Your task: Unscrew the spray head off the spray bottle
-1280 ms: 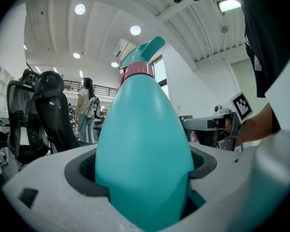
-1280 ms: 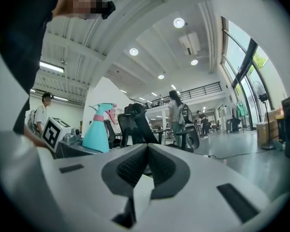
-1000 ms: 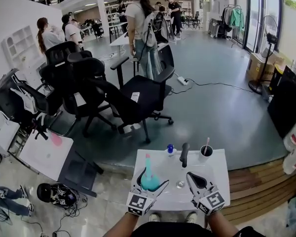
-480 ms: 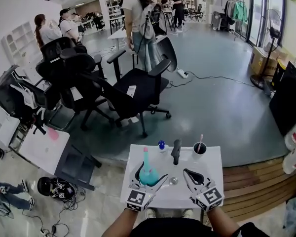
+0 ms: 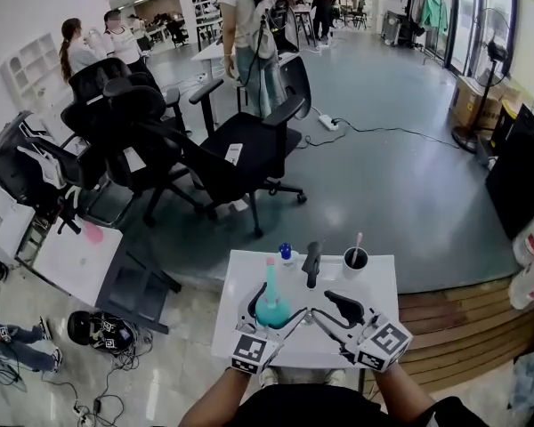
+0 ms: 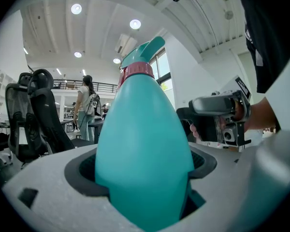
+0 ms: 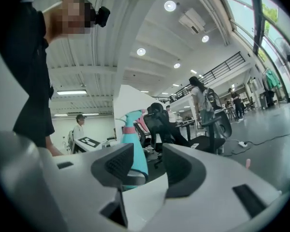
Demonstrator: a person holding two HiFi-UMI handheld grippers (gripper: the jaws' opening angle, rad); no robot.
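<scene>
Freshly opened, the empty right tool point(image 5: 335, 313) turns toward the teal plastic spray bottle point(image 5: 271, 308) clamped in the left tool point(image 5: 274, 320); its teal spray head point(image 6: 144, 50) wants a square grip.

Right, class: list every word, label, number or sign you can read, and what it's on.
None can be read.
White tag on the black chair: too small.
Spray bottle: no print.
Cubes on the left gripper and right gripper, whose empty jaws have just been opening: patterns, no letters.
</scene>
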